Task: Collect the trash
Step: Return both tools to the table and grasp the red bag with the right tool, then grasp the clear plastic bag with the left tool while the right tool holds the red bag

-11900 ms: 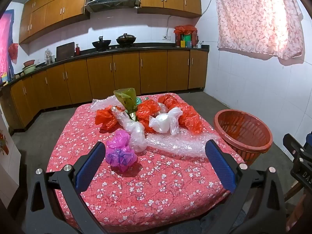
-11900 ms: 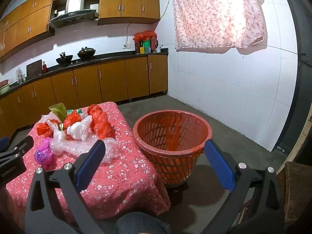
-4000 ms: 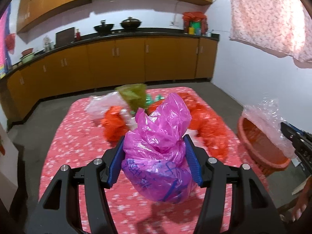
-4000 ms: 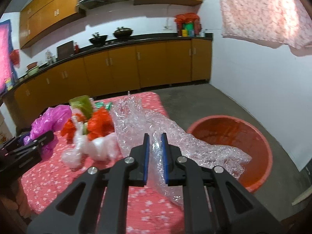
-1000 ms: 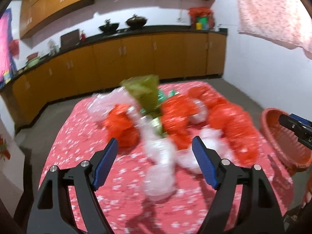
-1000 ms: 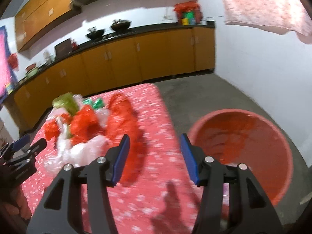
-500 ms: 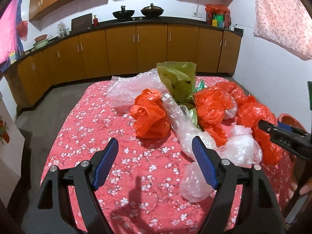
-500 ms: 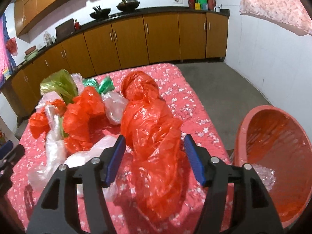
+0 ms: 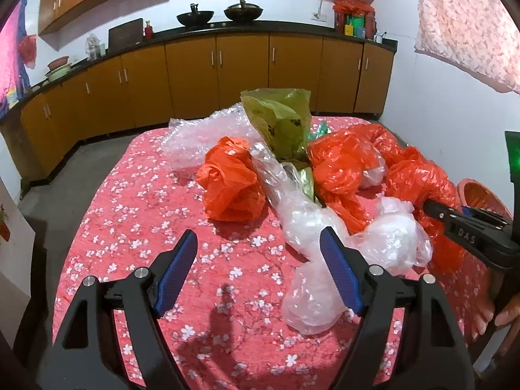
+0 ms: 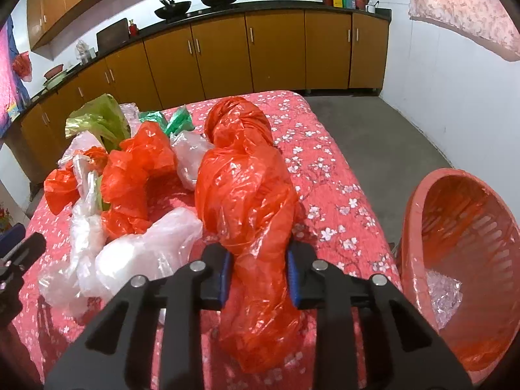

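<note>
My right gripper [image 10: 258, 274] is shut on a long red plastic bag [image 10: 247, 191] that lies on the table; the bag also shows in the left wrist view [image 9: 419, 182]. My left gripper [image 9: 260, 273] is open and empty above the red flowered tablecloth [image 9: 136, 214], with a crumpled red bag [image 9: 230, 188] ahead of it and a clear plastic bag [image 9: 308, 227] by its right finger. A green bag [image 9: 279, 123] and bubble wrap [image 9: 201, 136] lie further back. The red basket [image 10: 468, 260] stands right of the table with bubble wrap [image 10: 443, 295] inside.
Wooden kitchen cabinets [image 9: 195, 74] line the far wall beyond a strip of grey floor [image 10: 373, 130]. A white wall [image 10: 455, 74] stands to the right. More red and clear bags [image 10: 136, 169] are piled on the table's left half.
My right gripper has closed on the long red bag. My left gripper has moved closer to the pile and stays open.
</note>
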Demonstrator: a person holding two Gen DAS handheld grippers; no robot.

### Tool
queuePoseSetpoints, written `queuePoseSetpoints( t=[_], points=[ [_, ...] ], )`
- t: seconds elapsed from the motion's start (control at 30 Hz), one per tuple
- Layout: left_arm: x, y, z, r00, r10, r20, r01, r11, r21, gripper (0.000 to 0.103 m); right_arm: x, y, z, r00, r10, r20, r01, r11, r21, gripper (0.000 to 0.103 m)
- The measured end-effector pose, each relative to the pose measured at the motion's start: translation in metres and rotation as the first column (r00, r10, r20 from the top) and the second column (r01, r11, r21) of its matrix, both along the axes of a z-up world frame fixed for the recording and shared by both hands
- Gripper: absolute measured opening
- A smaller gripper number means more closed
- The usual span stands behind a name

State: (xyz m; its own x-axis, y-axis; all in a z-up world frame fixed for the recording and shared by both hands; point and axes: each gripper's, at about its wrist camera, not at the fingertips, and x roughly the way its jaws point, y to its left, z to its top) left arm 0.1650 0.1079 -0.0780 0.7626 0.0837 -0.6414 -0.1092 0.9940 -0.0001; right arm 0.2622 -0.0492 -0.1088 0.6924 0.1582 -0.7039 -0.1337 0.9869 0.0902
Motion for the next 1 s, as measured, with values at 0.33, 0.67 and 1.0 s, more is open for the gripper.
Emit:
queuePoseSetpoints(
  t=[0.33,0.67,1.0],
  points=[
    [0.001,-0.008,-0.006,0.999,-0.018,-0.030,0.017,1.000,-0.014,0.077,-0.023,-0.017,0.006,0.999,-0.037,0.011,0.036,0.999,0.016,0.025],
    [0.007,-0.022,-0.015,0.996,-0.062,-0.066,0.060,0.998,-0.024,0.074,-0.047,-0.047,0.010,0.994,-0.112,0.021,0.110,0.992,0.056,0.025],
    [0.031,-0.037,-0.029,0.988,-0.065,-0.136,0.064,0.998,-0.016,0.063,-0.053,-0.049,0.018,0.994,-0.103,0.034,0.100,0.992,0.075,0.025]
  ],
)
